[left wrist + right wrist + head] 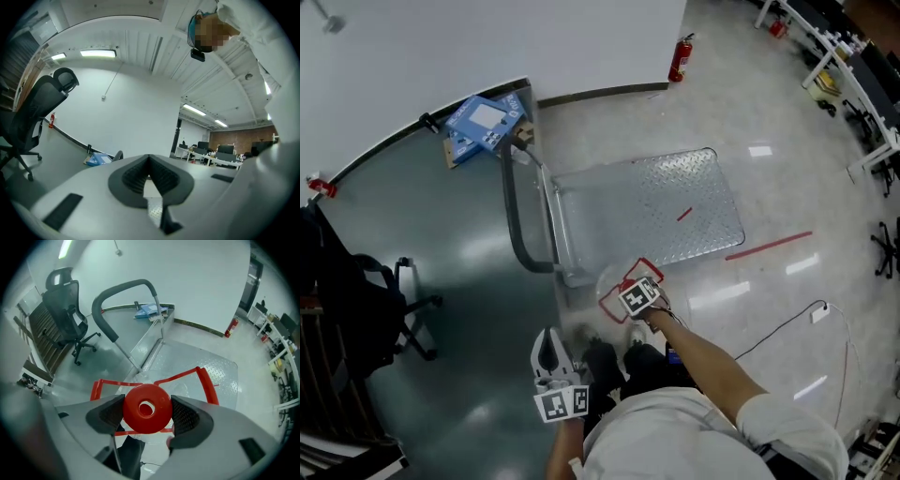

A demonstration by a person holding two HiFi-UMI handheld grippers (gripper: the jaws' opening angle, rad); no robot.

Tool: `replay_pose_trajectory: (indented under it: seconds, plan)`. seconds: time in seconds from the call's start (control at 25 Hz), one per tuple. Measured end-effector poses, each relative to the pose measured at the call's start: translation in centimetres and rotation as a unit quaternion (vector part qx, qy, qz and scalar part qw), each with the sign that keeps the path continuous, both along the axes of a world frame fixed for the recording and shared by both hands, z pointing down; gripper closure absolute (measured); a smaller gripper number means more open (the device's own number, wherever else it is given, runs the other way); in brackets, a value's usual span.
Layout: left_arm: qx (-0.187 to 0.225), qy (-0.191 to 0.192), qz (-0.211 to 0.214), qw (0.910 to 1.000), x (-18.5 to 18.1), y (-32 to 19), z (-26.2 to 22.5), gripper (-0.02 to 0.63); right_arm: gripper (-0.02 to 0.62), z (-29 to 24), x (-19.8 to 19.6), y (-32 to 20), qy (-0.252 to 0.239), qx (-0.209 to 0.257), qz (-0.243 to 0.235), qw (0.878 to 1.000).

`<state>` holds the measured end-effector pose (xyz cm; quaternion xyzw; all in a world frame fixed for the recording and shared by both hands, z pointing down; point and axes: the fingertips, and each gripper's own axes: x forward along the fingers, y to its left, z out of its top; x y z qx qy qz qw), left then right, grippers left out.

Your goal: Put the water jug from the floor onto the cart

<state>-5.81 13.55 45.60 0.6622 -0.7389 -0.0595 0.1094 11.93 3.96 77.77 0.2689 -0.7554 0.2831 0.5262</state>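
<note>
The right gripper (147, 412) was seen clamped on the red cap (146, 404) of the water jug (613, 279), one dark pad on each side of the cap. The jug, clear with a red handle frame (206, 380), was held at the near edge of the cart (675, 202), just beside the handle end. Whether it rested on the floor (806, 187) or was lifted could not be told. The cart's metal deck was bare, with a short red mark (684, 214) on it, and its grey push handle (516, 220) was curved toward the left. The left gripper (150, 161) was held low by the person's left side, jaws pressed together with nothing between them, and was aimed up at the white wall. A blue box (485, 122) was leaned against the wall behind the cart, a black office chair (389, 300) was at the left, and a fire extinguisher (680, 58) was stood by the wall.
</note>
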Motion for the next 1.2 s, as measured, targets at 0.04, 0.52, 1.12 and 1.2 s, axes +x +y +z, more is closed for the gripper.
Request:
replay_pose_trajectory:
  seconds: [0.04, 0.52, 1.12, 1.2]
  plan:
    - [0.004, -0.002, 0.002, 1.0000, 0.1, -0.8, -0.2, 0.603, 0.291, -0.3, 0.2, -1.1, 0.001, 0.005, 0.000, 1.000]
    - [0.016, 0.008, 0.103, 0.9945, -2.5, -14.6, -0.4, 0.603, 0.291, -2.0, 0.2, -11.0, 0.029, 0.023, 0.039, 0.999]
    - [-0.006, 0.009, 0.066, 0.9977, -7.4, -21.5, 0.4, 0.603, 0.291, 1.7, -5.5, -20.8, 0.029, 0.011, 0.039, 0.999]
    - [-0.012, 0.004, 0.060, 0.9981, -7.6, -21.6, 0.7, 0.603, 0.291, 2.7, -6.1, -21.2, 0.031, 0.010, 0.033, 0.999]
